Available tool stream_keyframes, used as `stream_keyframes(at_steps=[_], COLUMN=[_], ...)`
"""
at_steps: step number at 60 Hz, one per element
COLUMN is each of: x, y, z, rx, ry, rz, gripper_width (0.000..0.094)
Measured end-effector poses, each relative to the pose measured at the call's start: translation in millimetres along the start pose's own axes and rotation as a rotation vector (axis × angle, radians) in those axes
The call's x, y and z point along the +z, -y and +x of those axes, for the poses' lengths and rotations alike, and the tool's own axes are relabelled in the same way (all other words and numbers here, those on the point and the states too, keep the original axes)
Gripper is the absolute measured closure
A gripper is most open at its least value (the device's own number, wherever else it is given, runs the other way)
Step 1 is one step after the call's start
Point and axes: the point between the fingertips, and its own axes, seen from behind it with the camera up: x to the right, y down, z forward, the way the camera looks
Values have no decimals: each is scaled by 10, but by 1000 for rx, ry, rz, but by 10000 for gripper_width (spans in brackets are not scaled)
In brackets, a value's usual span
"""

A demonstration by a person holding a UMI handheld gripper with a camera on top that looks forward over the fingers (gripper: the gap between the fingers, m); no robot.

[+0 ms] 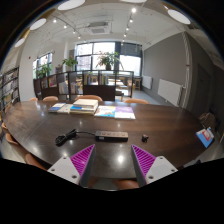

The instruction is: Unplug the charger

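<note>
A long dark wooden table (110, 122) is being lit by ceiling lights (132, 11). Beyond the table, large windows (100, 55) and potted plants (108, 62) are being shown.

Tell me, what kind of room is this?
Probably an office meeting room or library. A long dark table holds open books, chairs line its far side, and tall windows with plants stand beyond. The open tongs hover over a black power strip.

Power strip (108, 136) on the table (150, 122) just ahead of the fingers, books (95, 110) beyond, chairs (88, 98) behind.
</note>
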Motion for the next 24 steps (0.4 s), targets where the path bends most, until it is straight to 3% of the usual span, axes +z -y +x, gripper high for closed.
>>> stream_keyframes(at_steps=[24], x=[-293], y=[-131], z=[-258], rx=[-11], ry=[19], rz=[-7], gripper_width=[245])
